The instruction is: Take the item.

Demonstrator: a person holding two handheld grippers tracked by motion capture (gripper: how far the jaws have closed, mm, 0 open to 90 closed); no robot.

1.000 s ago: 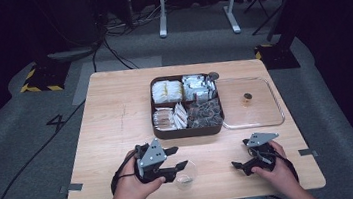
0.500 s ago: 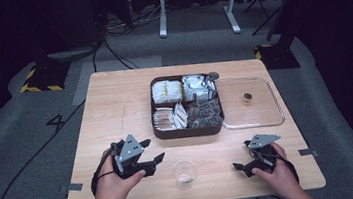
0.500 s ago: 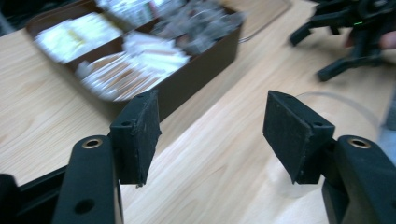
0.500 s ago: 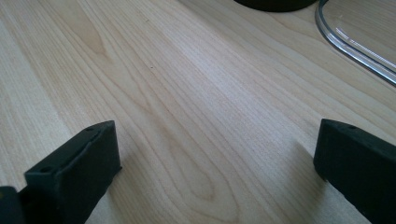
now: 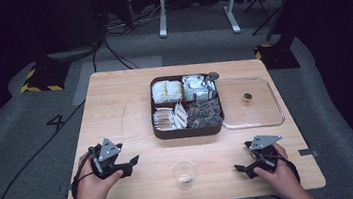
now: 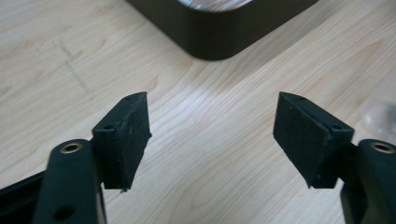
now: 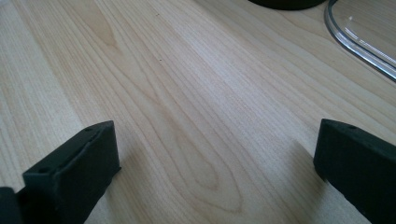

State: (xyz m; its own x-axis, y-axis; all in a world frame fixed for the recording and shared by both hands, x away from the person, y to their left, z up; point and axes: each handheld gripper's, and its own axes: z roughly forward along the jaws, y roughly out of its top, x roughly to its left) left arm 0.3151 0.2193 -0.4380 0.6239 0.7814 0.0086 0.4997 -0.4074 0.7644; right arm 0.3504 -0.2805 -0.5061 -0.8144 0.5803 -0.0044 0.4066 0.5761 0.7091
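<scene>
Room: we see a dark room with grey carpet, cables and a white stand beyond the far edge of the wooden desk [image 5: 115,111].
Change: a second ago the left gripper [image 5: 132,162] was right at the clear cup [image 5: 184,171]; now we find it well off toward the desk's left edge, with bare wood between it and the cup.
Left jaws: they have just been opening and stand apart, nothing between them; in the left gripper view we see plain desk between the pads [image 6: 126,135].
Right gripper [image 5: 243,168]: near the front right corner, where it was a second ago; in the right gripper view its jaws stand wide apart over bare wood.
Cup: it stands upright near the front edge, about midway between the two grippers, touched by neither; it is small, clear and round-rimmed, with something pale at its bottom that we cannot make out.
Tray: a dark four-part tray [image 5: 188,131] sits at the desk's middle toward the far edge, filled with packets.
Lid: a clear lid [image 5: 262,117] lies just right of the tray, touching it or nearly so, a small brown thing on it.
Open room: we see free wood along the whole front edge on both sides of the cup, and a wide bare strip at the left edge.
</scene>
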